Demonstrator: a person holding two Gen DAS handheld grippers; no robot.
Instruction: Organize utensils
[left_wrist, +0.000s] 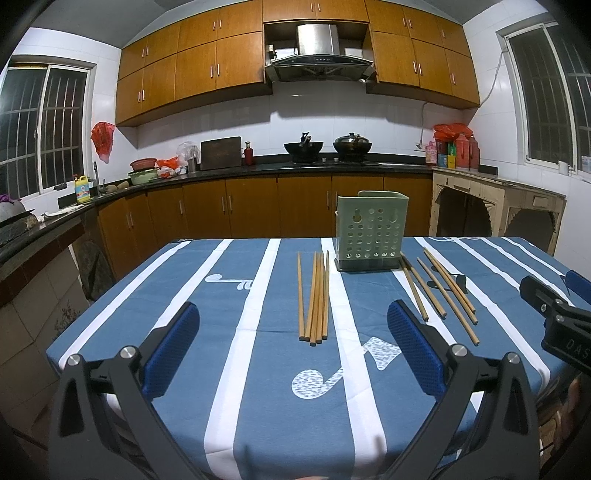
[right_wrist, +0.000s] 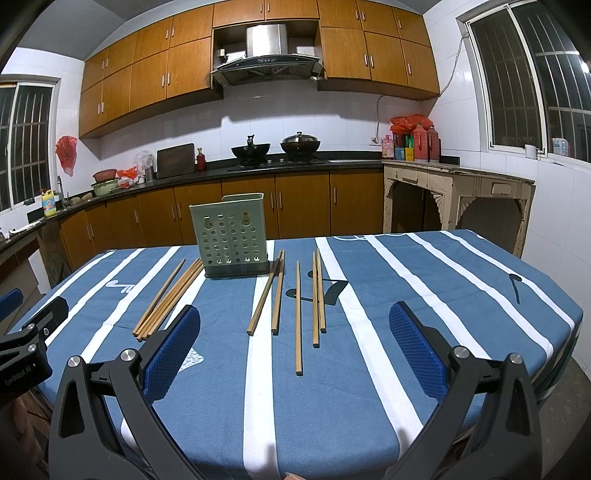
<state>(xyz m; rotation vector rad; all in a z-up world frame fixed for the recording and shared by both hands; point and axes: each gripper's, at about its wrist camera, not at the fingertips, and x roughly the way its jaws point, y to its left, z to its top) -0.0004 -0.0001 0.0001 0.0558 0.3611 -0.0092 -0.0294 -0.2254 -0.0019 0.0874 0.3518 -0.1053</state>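
Note:
A pale green perforated utensil holder (left_wrist: 371, 230) (right_wrist: 233, 236) stands upright at the far middle of the blue striped table. One bundle of several wooden chopsticks (left_wrist: 314, 297) (right_wrist: 168, 299) lies to its left. A second, spread-out group of chopsticks (left_wrist: 439, 291) (right_wrist: 295, 299) lies to its right. My left gripper (left_wrist: 293, 326) hovers open near the front edge, straight behind the left bundle, holding nothing. My right gripper (right_wrist: 295, 328) hangs open above the near ends of the right group, also empty.
The table, with its blue and white tablecloth (left_wrist: 258, 387) (right_wrist: 443, 295), ends close in front and drops off at the left and right. Behind it run wooden kitchen cabinets (left_wrist: 258, 206), a counter with woks (left_wrist: 303, 147) and a worn pale side table (right_wrist: 458, 192).

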